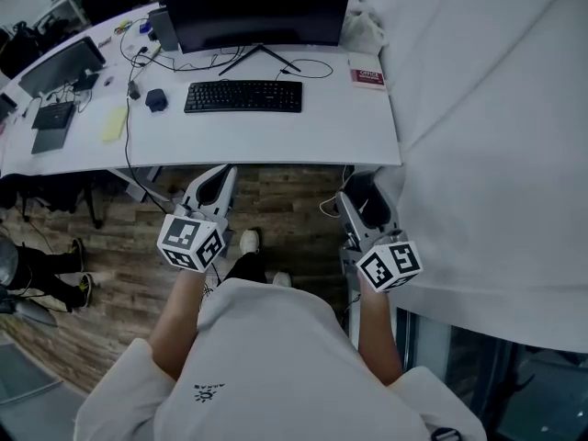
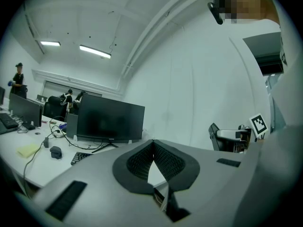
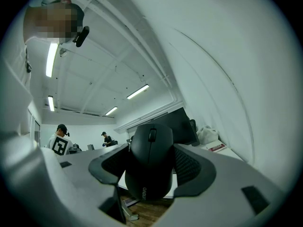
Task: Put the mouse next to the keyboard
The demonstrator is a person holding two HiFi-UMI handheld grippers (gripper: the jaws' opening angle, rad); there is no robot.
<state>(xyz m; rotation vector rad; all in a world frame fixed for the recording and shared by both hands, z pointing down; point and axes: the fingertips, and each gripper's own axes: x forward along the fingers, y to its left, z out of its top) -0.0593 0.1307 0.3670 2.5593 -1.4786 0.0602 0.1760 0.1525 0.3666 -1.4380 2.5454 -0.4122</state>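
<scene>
A black mouse is clamped between the pads of my right gripper, scroll wheel pointing up and away. In the head view that gripper hangs over the wooden floor, just short of the white desk's front edge, with the mouse dark between its jaws. The black keyboard lies on the desk in front of the monitor. My left gripper also hovers off the desk's front edge; its fingertips touch with nothing between them. The keyboard's corner shows past it.
A second dark mouse sits left of the keyboard, with a cable and yellow notepad further left. A red booklet lies at the desk's right rear. A white wall panel borders the right. People stand at far desks.
</scene>
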